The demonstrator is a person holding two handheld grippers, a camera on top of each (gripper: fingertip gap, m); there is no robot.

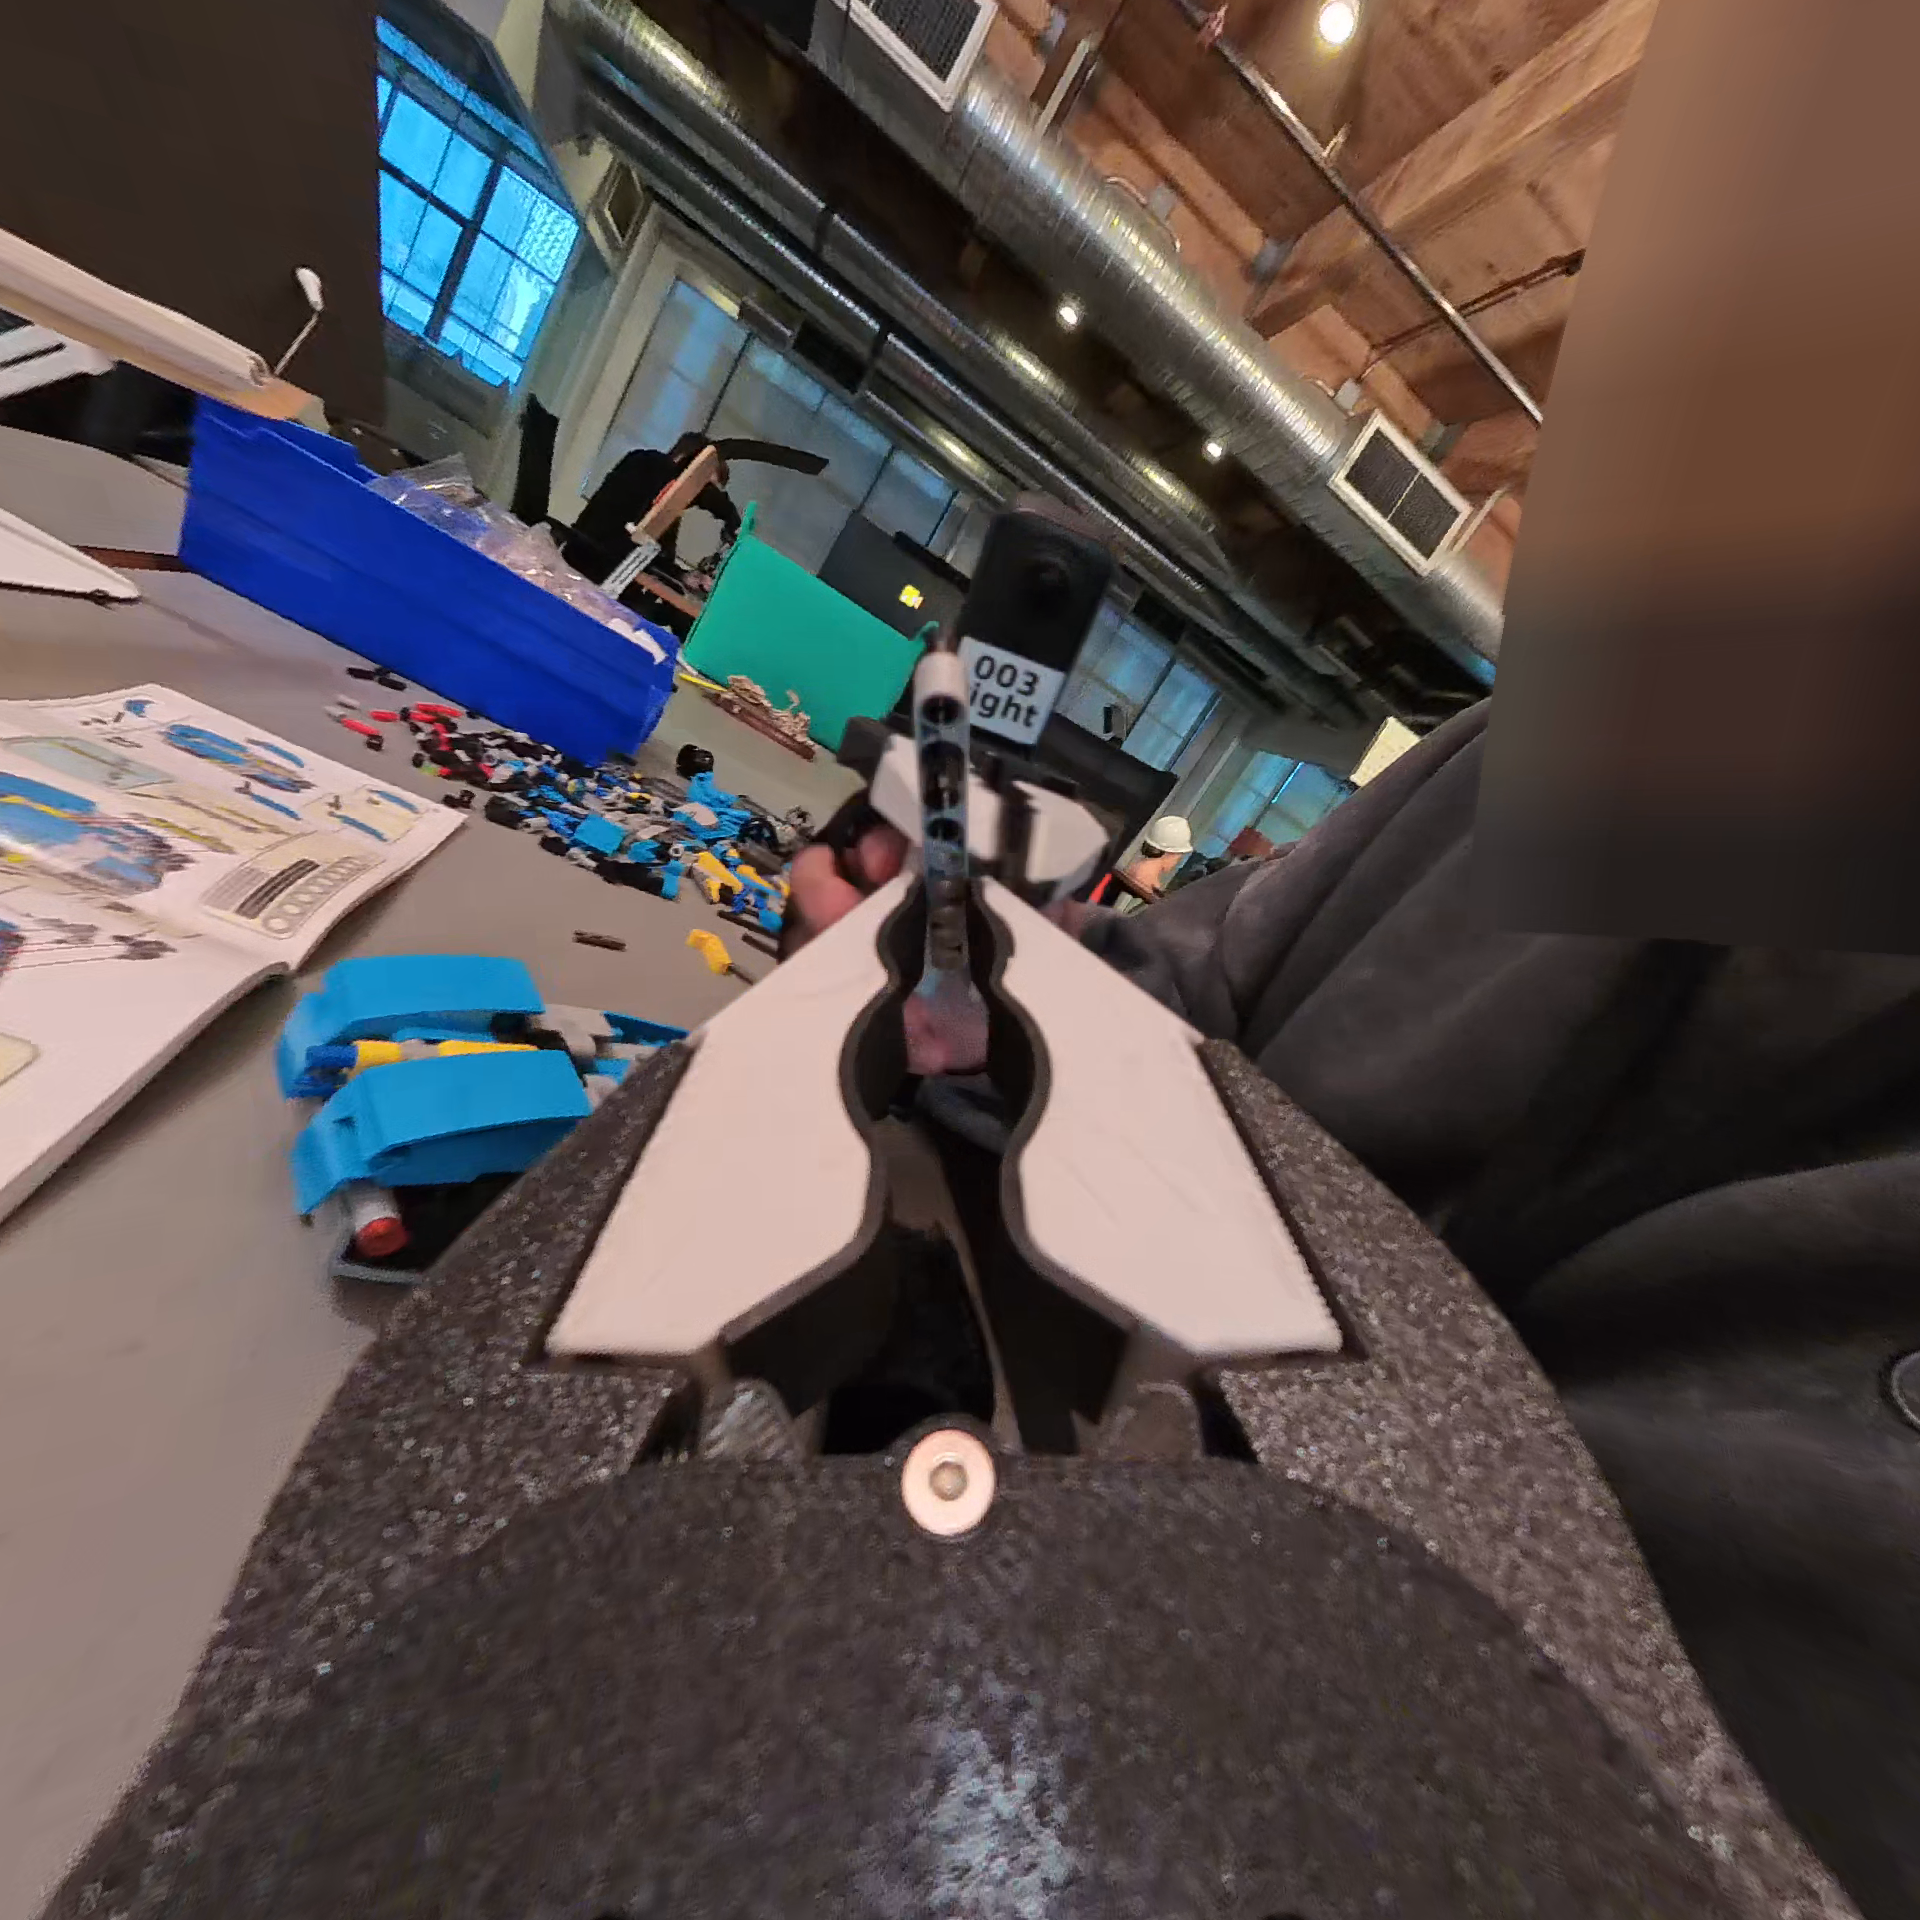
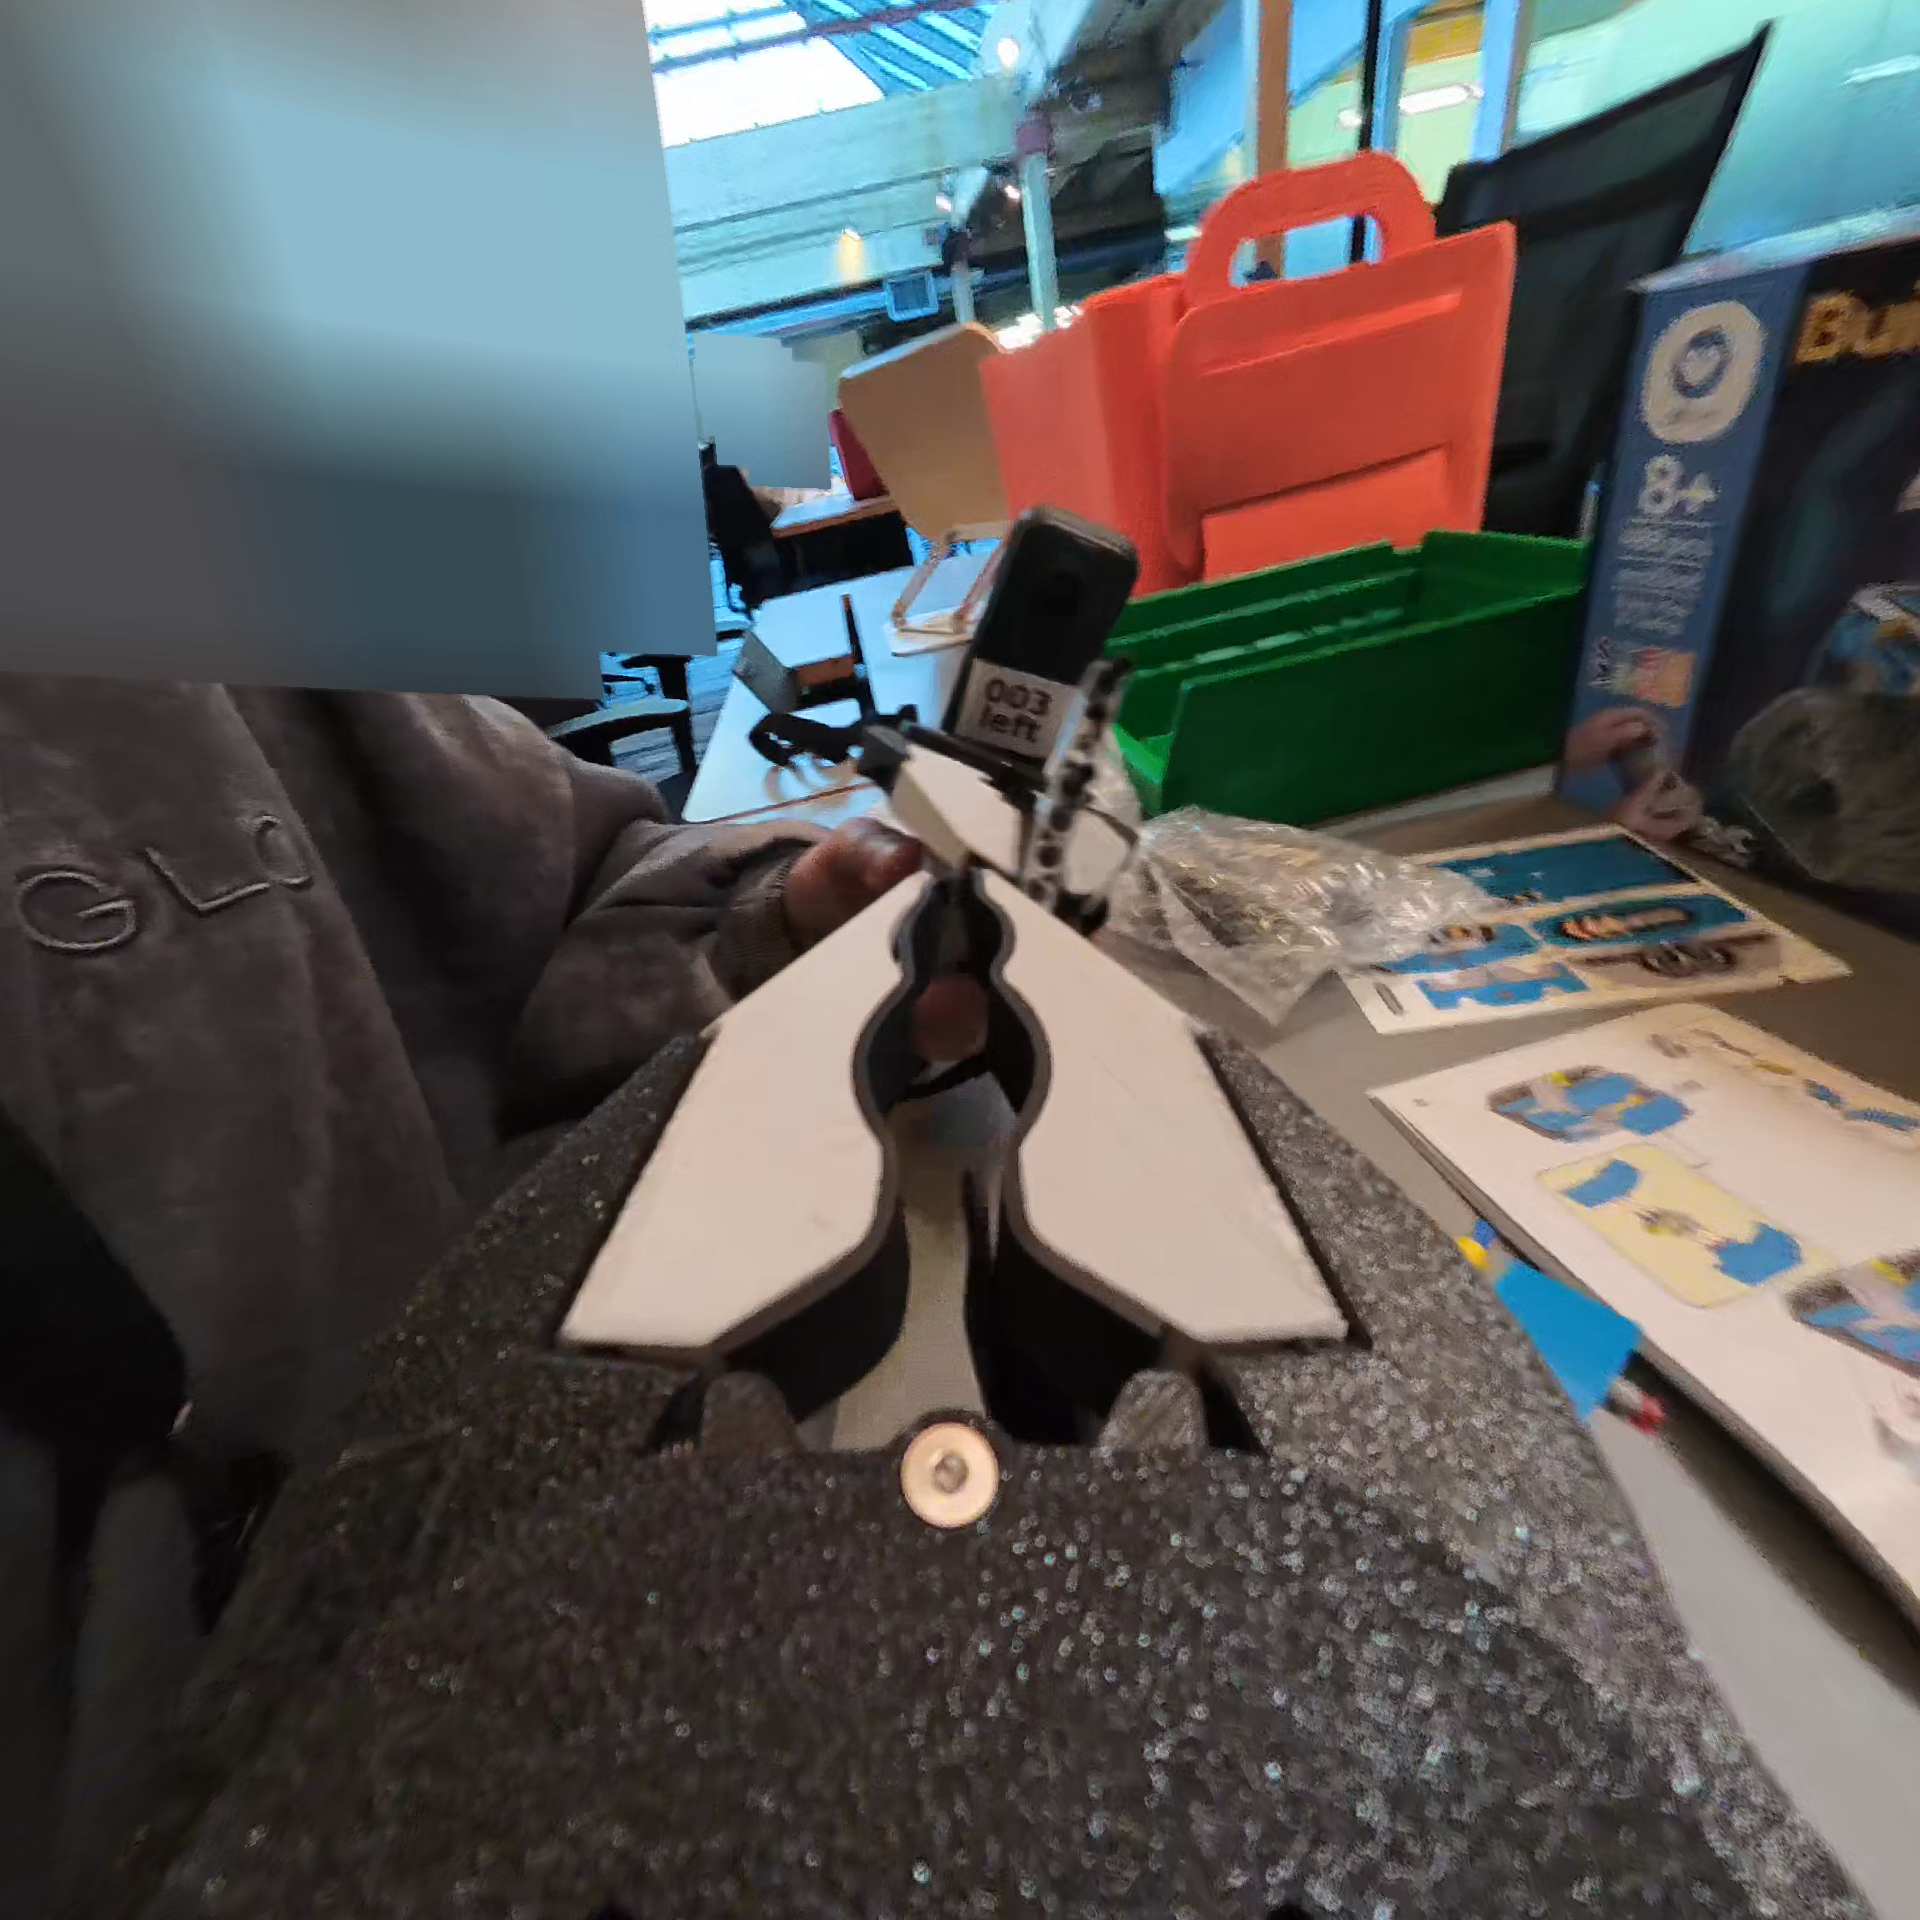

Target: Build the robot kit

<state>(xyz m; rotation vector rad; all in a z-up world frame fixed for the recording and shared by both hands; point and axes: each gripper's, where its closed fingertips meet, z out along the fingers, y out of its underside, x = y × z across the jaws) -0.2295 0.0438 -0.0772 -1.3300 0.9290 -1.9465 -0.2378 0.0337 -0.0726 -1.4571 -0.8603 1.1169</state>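
On the grey counter at the left lie an open instruction booklet, a half-built blue brick model and a scatter of loose blue and black bricks, so much of the build looks unfinished. The left tool is closed on a thin black perforated brick beam, held upright well above the counter. The right tool meets it tip to tip, nearly closed; whether it grips anything I cannot tell. Farther right stand a green plastic bin and an orange felt bag.
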